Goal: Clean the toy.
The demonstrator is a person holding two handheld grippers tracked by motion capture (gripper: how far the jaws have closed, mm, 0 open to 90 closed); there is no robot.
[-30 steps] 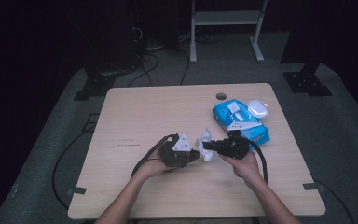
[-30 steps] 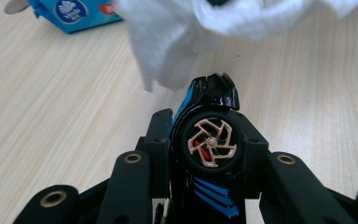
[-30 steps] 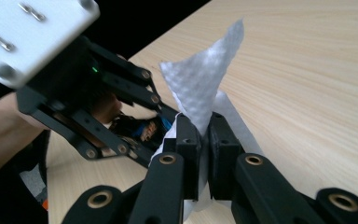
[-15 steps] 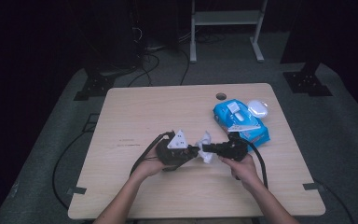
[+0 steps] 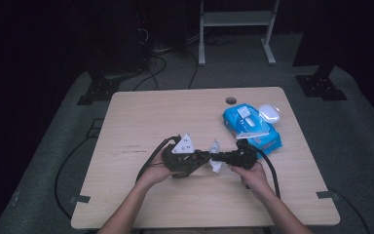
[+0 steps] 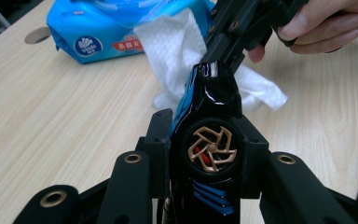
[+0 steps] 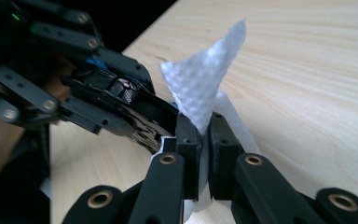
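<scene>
Two grippers meet mid-table, a bit toward 6 o'clock. Left gripper (image 5: 200,158) is clamped on a black toy car (image 6: 209,140) with blue trim, one gold-spoked wheel facing its camera, nose sticking out past the pads. Right gripper (image 7: 206,140) is pinching a white wet wipe (image 7: 200,93), jaws nearly pressed together on the fold, and in the left gripper view it's touching the car's nose

Step in hand looks like wiping the car body. To do it well, I'd say:
- keep the left clamp steady, don't let the car twist in the pads
- get the wipe, not the bare jaw tips, on the glossy shell; loose cloth is sticking up away from the car right now
- short strokes along the nose, light pressure so the car isn't levered out
- re-pinch if the wipe bunches

Count:
- 1 toy car
- 1 loose wipe
- 1 blue wipes pack (image 5: 251,127), at 2 o'clock from the grippers, near but not touching
- 1 small white oval case (image 5: 270,113) just beside the pack's far edge
- 1 table (image 5: 141,126)
</scene>
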